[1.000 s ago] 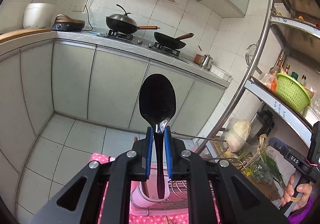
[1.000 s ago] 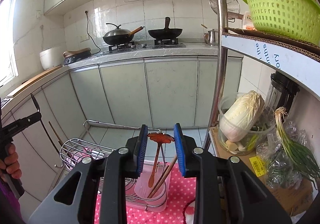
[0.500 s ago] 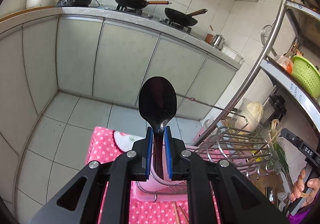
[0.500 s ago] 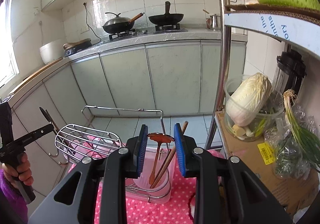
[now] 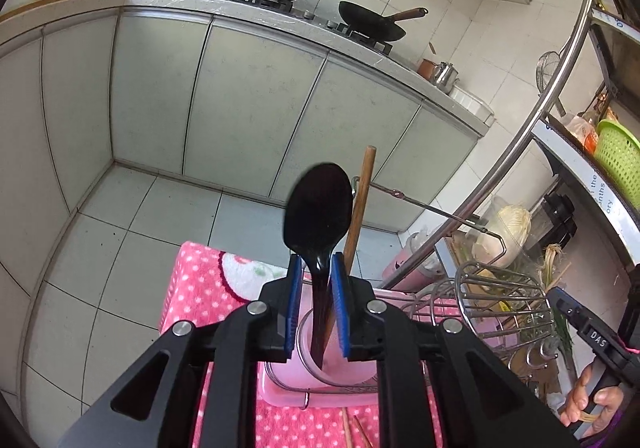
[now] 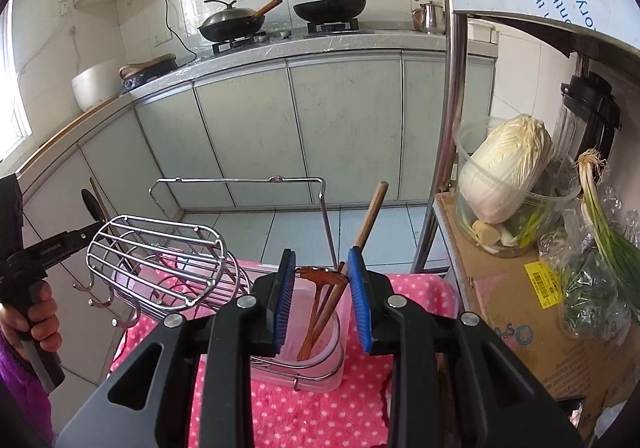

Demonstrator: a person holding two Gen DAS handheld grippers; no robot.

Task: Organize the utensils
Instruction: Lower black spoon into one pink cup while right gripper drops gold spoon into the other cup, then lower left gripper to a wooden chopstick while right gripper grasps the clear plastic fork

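Observation:
My left gripper (image 5: 316, 268) is shut on a black spoon (image 5: 318, 215), bowl up, with its handle end down inside the pink utensil holder (image 5: 304, 376). A wooden stick (image 5: 360, 207) stands in the same holder, just right of the spoon. In the right wrist view my right gripper (image 6: 320, 268) is open and empty above the pink holder (image 6: 320, 364), which holds a brown wooden spoon (image 6: 320, 276) and wooden sticks (image 6: 370, 215). The left gripper and black spoon (image 6: 90, 201) show at the far left.
A wire dish rack (image 6: 160, 248) with hooks sits on the pink dotted cloth (image 6: 320, 416) beside the holder. A metal shelf post (image 6: 452, 87), a cabbage tub (image 6: 508, 183) and a cardboard box (image 6: 516, 312) stand to the right. Loose chopsticks (image 5: 348, 432) lie on the cloth.
My left gripper has lowered the black spoon toward and into the pink holder. My right gripper has tilted down closer over the holder, still open.

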